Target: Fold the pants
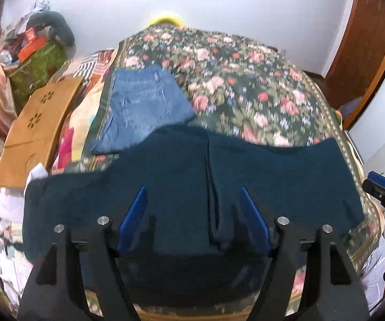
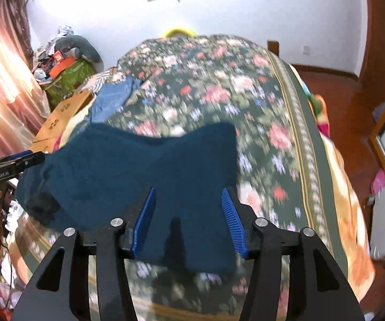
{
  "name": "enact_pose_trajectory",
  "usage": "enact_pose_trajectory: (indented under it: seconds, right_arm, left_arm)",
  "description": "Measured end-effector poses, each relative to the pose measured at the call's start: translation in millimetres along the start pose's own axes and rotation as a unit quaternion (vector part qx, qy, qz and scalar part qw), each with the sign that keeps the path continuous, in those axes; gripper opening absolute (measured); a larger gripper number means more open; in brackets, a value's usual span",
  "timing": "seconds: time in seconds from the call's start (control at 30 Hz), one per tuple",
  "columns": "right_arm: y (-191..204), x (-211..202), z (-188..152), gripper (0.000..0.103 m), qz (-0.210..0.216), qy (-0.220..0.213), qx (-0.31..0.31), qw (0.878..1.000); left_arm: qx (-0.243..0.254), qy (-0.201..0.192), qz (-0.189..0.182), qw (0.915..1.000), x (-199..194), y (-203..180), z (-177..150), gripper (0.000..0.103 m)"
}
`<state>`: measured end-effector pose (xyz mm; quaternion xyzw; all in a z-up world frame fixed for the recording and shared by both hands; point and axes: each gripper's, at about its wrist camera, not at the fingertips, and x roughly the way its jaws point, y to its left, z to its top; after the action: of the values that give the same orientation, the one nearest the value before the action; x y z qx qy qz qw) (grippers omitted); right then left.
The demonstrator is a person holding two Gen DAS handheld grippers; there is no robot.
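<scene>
Dark teal pants (image 1: 187, 176) lie spread across the near end of a bed with a floral cover (image 1: 246, 80); they also show in the right wrist view (image 2: 128, 165). My left gripper (image 1: 193, 195) is open above the pants, near their middle seam. My right gripper (image 2: 188, 195) is open above the pants' right part. The right gripper's tip shows at the right edge of the left wrist view (image 1: 380, 184). The left gripper's tip shows at the left of the right wrist view (image 2: 18, 160). Both views are motion-blurred.
Folded blue jeans (image 1: 144, 107) lie on the bed beyond the teal pants, also in the right wrist view (image 2: 112, 99). A brown cardboard box (image 1: 37, 128) and a cluttered pile (image 1: 37, 53) stand left of the bed. A wooden door (image 1: 358, 53) is at right.
</scene>
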<state>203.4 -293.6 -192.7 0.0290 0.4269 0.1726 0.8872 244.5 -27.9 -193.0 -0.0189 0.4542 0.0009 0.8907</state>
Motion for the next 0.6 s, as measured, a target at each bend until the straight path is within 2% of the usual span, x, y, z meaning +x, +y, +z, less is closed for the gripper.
enact_pose_trajectory:
  seconds: [0.13, 0.27, 0.4, 0.47, 0.53, 0.6]
  right_arm:
    - [13.8, 21.3, 20.8, 0.056, 0.003, -0.001, -0.021, 1.000]
    - [18.8, 53.6, 30.1, 0.056, 0.008, 0.028, -0.027, 0.999]
    - [15.8, 87.8, 24.8, 0.056, -0.009, 0.070, -0.045, 0.996]
    - [3.6, 97.4, 18.1, 0.056, -0.001, 0.087, -0.043, 0.995]
    - [-8.8, 94.2, 13.3, 0.054, 0.013, 0.085, -0.025, 0.996]
    - [-16.0, 88.7, 8.9, 0.053, 0.011, 0.085, -0.022, 0.996]
  left_arm:
    - [0.031, -0.004, 0.011, 0.9995, 16.3, -8.1, 16.8, 0.076]
    - [0.048, 0.029, 0.018, 0.9983, 48.3, -11.5, 20.0, 0.076]
    - [0.055, 0.054, 0.017, 0.9968, 70.1, -11.2, 8.5, 0.076]
    - [0.053, 0.058, 0.012, 0.9968, 75.7, -9.3, 1.8, 0.079]
    - [0.048, 0.049, 0.012, 0.9976, 74.5, -6.1, -1.8, 0.086]
    - [0.042, 0.049, 0.005, 0.9979, 75.5, -2.8, -5.7, 0.088]
